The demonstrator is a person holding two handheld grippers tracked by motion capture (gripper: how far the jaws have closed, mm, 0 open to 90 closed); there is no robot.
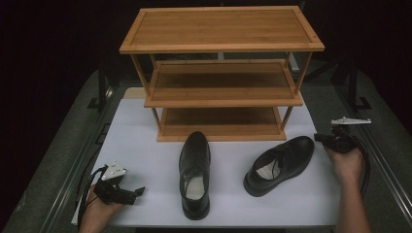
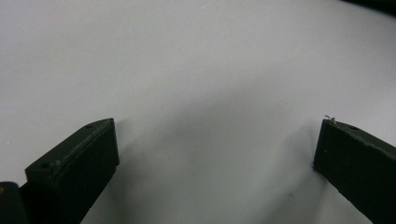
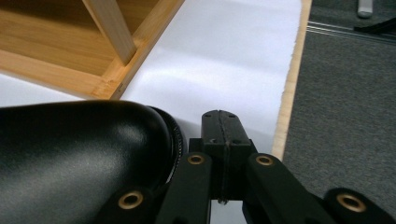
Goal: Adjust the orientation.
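Two black leather lace-up shoes lie on the white table board (image 1: 141, 145). One shoe (image 1: 195, 174) points away from me at the centre. The other shoe (image 1: 280, 164) lies angled, toe toward the right. My left gripper (image 1: 137, 191) rests at the board's front left, well apart from both shoes. Its jaws stand wide open over bare white surface (image 2: 217, 140). My right gripper (image 1: 319, 137) sits just right of the angled shoe's toe (image 3: 79, 154). Its jaws are pressed together with nothing between them (image 3: 222, 133). Whether it touches the shoe I cannot tell.
A three-shelf wooden rack (image 1: 221, 73) stands at the back of the board, with bare shelves; its bottom corner post (image 3: 109, 32) is close beyond the right gripper. The board's right edge (image 3: 287, 93) drops to grey carpet (image 3: 345, 107).
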